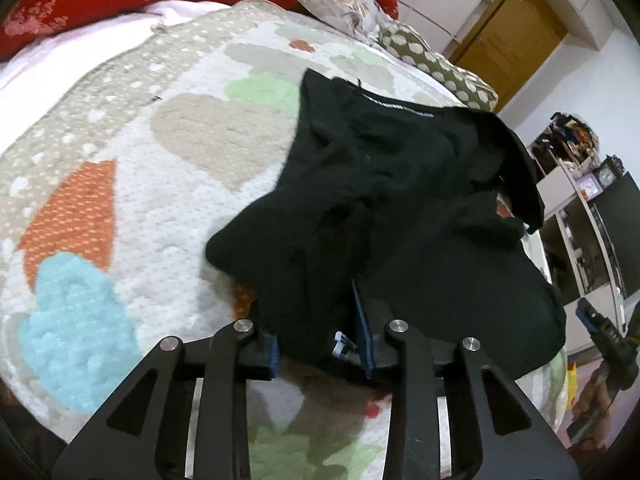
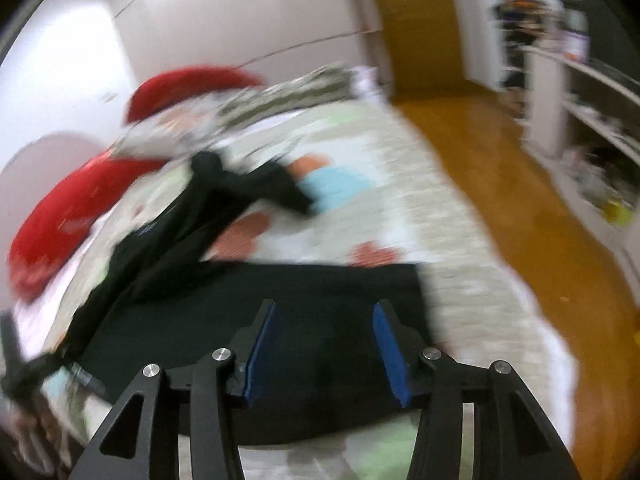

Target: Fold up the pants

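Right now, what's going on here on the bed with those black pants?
A person is folding black pants on a patterned blanket with two hand-held grippers. The left gripper has bunched pant fabric between its jaws, though whether the pads still pinch it is unclear. The right gripper is open and empty above the flat pant leg. The pants are still rumpled.

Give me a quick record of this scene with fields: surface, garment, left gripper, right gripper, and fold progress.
surface: patterned bedspread
garment: black pants, bunched, not flat
left gripper: jaws partly open, pants fabric between them
right gripper: open, nothing between the pads, above the pants
fold progress: unfinished; right wrist view blurred
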A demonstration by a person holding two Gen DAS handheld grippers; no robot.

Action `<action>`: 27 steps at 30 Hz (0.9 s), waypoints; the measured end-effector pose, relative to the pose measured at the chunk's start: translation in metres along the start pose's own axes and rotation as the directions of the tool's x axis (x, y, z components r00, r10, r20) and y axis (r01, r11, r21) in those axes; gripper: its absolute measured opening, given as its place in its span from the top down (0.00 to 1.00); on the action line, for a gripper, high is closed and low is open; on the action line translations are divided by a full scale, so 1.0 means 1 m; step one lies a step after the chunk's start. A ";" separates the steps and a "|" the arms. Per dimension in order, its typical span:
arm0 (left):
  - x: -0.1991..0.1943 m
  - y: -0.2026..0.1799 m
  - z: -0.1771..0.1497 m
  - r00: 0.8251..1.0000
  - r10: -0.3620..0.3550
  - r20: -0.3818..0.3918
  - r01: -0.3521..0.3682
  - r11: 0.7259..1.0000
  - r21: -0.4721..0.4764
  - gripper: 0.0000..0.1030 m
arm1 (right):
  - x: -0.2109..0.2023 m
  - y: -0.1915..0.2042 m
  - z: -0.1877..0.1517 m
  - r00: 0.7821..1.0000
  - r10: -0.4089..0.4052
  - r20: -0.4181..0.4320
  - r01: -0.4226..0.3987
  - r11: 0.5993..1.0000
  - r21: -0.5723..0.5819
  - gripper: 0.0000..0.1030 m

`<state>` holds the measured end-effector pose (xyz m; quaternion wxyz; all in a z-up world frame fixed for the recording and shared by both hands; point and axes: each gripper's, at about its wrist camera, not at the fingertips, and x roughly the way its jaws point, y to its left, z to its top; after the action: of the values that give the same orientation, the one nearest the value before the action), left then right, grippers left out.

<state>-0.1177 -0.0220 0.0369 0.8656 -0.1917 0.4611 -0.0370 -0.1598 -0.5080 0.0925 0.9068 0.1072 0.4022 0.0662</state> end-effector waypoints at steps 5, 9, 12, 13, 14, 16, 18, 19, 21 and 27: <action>-0.004 0.003 -0.005 0.999 0.047 0.011 -0.048 0.999 0.014 0.59 | 0.061 0.042 -0.024 0.982 0.064 -0.180 -0.080 0.993 -0.083 0.53; -0.013 -0.005 -0.004 0.995 0.095 0.039 -0.097 0.994 0.053 0.59 | 0.060 0.058 -0.025 0.986 0.030 -0.164 -0.056 0.986 -0.156 0.48; -0.023 -0.010 -0.003 0.987 0.141 0.075 -0.146 0.987 0.062 0.59 | 0.059 0.061 -0.015 0.985 0.076 -0.158 -0.097 0.986 -0.135 0.48; -0.027 -0.010 -0.003 0.983 0.157 0.096 -0.164 0.984 0.066 0.59 | 0.058 0.062 -0.013 0.985 0.078 -0.152 -0.098 0.986 -0.131 0.48; -0.031 -0.010 -0.003 0.979 0.172 0.112 -0.181 0.981 0.071 0.59 | 0.057 0.063 -0.012 0.986 0.080 -0.146 -0.099 0.987 -0.125 0.48; -0.036 -0.011 0.001 0.970 0.202 0.138 -0.215 0.973 0.084 0.59 | 0.058 0.065 -0.012 0.985 0.101 -0.142 -0.116 0.988 -0.103 0.47; -0.037 -0.009 0.006 0.965 0.216 0.148 -0.230 0.970 0.085 0.59 | 0.062 0.066 -0.009 0.979 0.129 -0.156 -0.143 0.986 -0.083 0.47; -0.037 -0.008 0.008 0.965 0.216 0.149 -0.230 0.970 0.082 0.59 | 0.064 0.069 -0.009 0.977 0.136 -0.165 -0.151 0.985 -0.081 0.47; -0.032 -0.007 0.013 0.966 0.219 0.139 -0.232 0.969 0.084 0.59 | 0.068 0.076 -0.009 0.976 0.138 -0.169 -0.155 0.984 -0.091 0.47; -0.013 -0.005 0.036 0.980 0.178 0.093 -0.187 0.978 0.096 0.59 | 0.073 0.094 0.009 0.974 0.173 -0.148 -0.190 0.976 -0.106 0.47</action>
<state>-0.0952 -0.0133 0.0671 0.8928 -0.1046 0.4373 0.0266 -0.1072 -0.4036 0.0696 0.8717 0.0843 0.4478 0.1802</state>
